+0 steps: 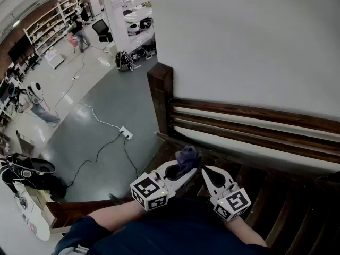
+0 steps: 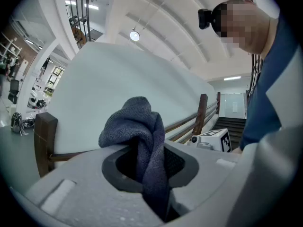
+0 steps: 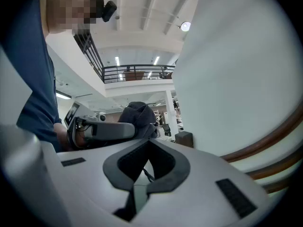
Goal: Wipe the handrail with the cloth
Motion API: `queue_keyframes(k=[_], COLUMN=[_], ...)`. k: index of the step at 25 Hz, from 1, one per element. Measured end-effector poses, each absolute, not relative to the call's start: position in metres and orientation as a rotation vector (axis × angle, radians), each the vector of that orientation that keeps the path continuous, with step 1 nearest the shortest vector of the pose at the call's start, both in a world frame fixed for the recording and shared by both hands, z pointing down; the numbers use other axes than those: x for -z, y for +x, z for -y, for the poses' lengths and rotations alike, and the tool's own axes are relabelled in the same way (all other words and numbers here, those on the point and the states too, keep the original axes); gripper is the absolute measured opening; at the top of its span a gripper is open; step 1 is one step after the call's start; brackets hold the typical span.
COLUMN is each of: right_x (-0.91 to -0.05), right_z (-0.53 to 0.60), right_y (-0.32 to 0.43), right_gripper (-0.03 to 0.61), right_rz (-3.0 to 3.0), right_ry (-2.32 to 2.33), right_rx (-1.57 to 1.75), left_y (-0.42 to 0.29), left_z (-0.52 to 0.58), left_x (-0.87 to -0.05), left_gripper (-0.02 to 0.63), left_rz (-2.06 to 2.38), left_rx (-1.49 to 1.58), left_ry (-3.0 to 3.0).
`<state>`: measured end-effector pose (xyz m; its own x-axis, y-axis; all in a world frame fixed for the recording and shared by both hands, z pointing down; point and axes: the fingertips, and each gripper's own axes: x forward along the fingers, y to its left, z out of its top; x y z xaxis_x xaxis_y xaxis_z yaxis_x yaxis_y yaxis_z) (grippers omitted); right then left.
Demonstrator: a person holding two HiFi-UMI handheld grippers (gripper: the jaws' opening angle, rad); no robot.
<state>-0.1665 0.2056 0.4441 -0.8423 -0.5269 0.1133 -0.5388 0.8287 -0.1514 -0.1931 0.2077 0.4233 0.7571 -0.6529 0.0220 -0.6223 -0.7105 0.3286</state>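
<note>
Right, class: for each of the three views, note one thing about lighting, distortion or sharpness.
Head view: the wide lens makes the post lean; the floor shows soft glare. Left gripper view: black round border, one glaring ceiling lamp, the cloth sharp. Right gripper view: same round border, the handrail bent into an arc.

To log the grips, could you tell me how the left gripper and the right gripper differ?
The left gripper is shut on the dark cloth; the right gripper is shut on nothing. The cloth bunches above the left gripper's jaws, while the right gripper's are bare. Both are white, with marker cubes.
</note>
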Motion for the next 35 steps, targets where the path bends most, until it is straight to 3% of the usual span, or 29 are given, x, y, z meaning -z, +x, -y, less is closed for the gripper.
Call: queue_keyframes(k=[18,35], right_x=[-0.45,-0.439], right_z=[-0.169,0.12], right_y=[-0.144,0.009], right_gripper=[0.008,0.008], right_rz=[2.938,2.94], right_ry=[0.911,1.016], right_rx=[-0.326,-0.481], left_y=[-0.178,-0.034], left_z=[-0.168,0.117], left_x=[-0.43,-0.433], left_gripper=[0.077,0.078], left_rz=[0.966,0.962], left_rx=[0.126,0.003], left_ry=[2.607,2.515])
